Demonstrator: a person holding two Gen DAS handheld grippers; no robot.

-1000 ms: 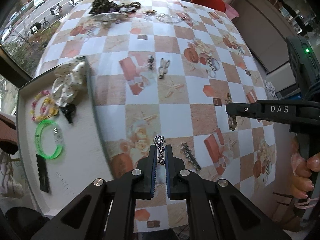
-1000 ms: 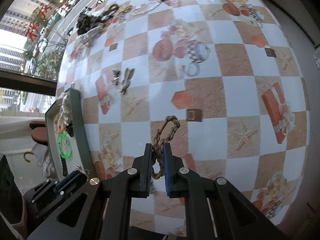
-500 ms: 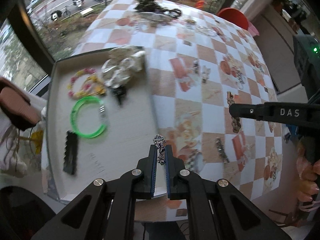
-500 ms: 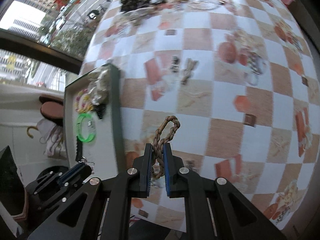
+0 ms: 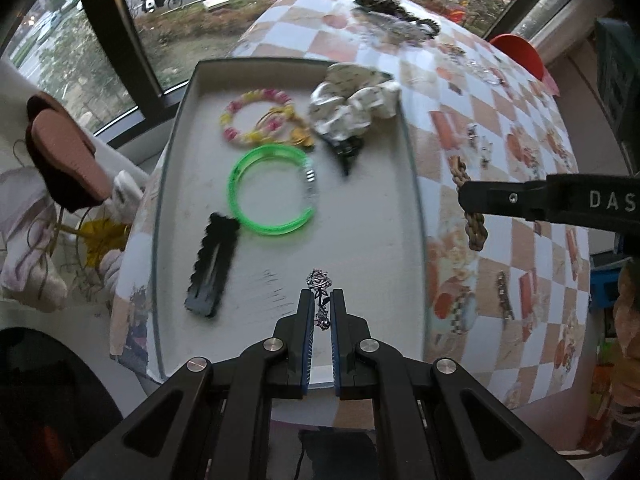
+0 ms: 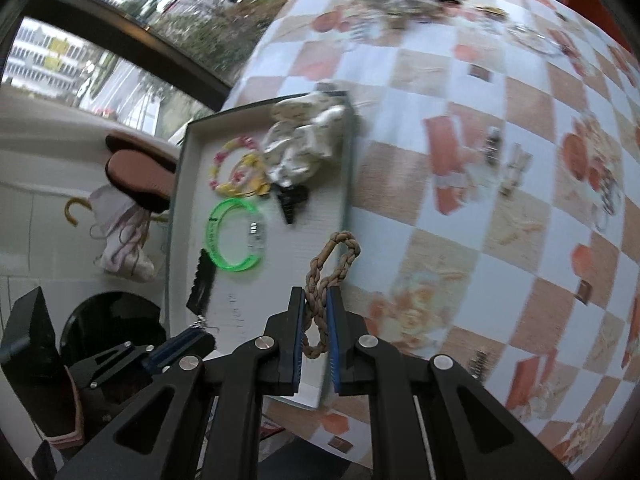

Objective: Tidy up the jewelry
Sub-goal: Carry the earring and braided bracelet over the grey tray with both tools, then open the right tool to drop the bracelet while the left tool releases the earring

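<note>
My left gripper (image 5: 320, 300) is shut on a small silver ornate piece of jewelry (image 5: 319, 284) and holds it above the near part of the white tray (image 5: 372, 216). My right gripper (image 6: 316, 300) is shut on a brown braided cord bracelet (image 6: 330, 268), over the tray's right edge (image 6: 346, 184); the bracelet also shows in the left wrist view (image 5: 474, 224). In the tray lie a green bangle (image 5: 268, 196), a pink and yellow beaded bracelet (image 5: 256, 120), a white scrunchie (image 5: 352, 108), a black claw clip (image 5: 348, 152) and a black hair clip (image 5: 212, 268).
The tray sits on a checkered tablecloth (image 5: 500, 160). Loose pieces lie on the cloth: small clips (image 5: 480, 144), a metal chain piece (image 5: 504, 296) and a dark pile of jewelry (image 5: 392, 0) at the far edge. A window is beyond; a red stool (image 5: 520, 48) stands far right.
Both grippers have swung left from over the tablecloth to over the tray, each still holding its piece.
</note>
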